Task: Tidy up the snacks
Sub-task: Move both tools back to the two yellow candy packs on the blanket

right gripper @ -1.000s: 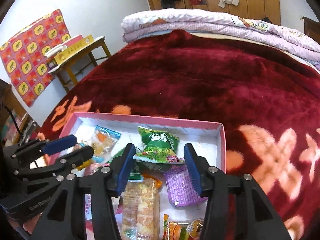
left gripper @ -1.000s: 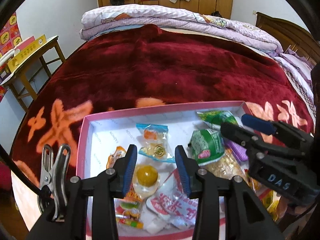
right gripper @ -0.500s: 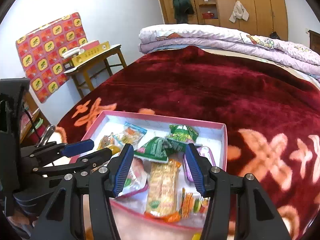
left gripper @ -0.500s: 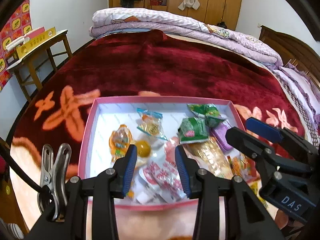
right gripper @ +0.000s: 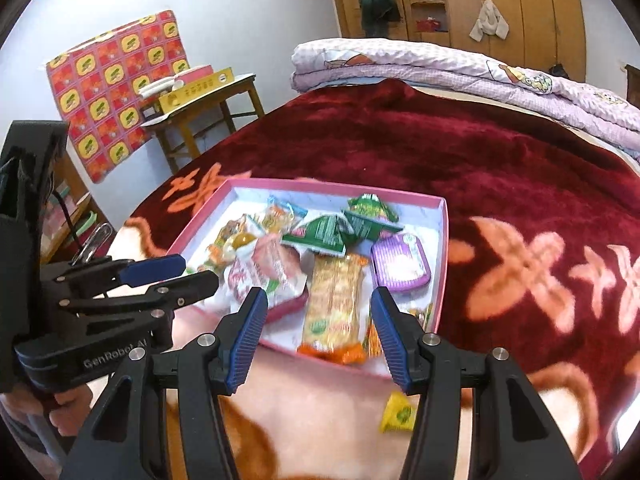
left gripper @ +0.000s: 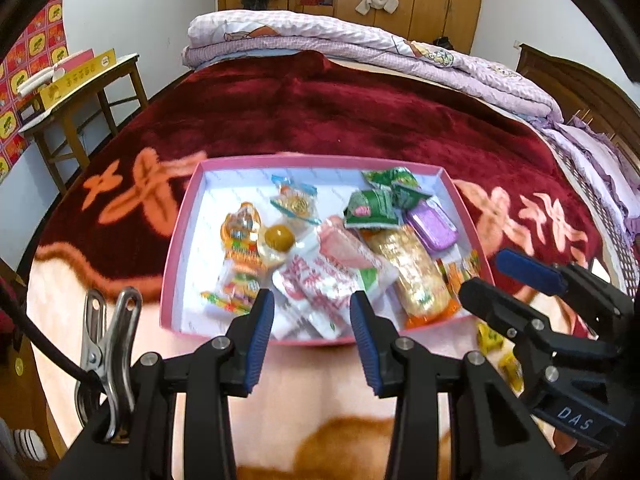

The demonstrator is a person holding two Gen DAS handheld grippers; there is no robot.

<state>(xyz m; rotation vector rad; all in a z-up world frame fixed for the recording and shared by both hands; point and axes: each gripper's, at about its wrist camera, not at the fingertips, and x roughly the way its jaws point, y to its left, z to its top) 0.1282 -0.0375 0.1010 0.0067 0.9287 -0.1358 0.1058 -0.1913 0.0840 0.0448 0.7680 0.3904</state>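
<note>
A pink box with a white inside lies on the red flowered blanket and holds several snacks. Among them are green packets, a purple pack, a long golden cracker pack, a red-and-white packet and a jelly cup. My left gripper hovers open over the box's near edge, nothing between its pads. My right gripper is open too, above the near right corner of the box, holding nothing. A yellow candy lies on the blanket outside the box.
A folded lilac quilt lies at the far end of the bed. A wooden table with a yellow carton stands to the left, and a dark headboard to the right. More small yellow candies lie by the box's near right corner.
Both grippers have drawn back toward the near end of the bed, so the box now lies farther ahead of them and shows whole. Neither gripper's jaws have changed.
</note>
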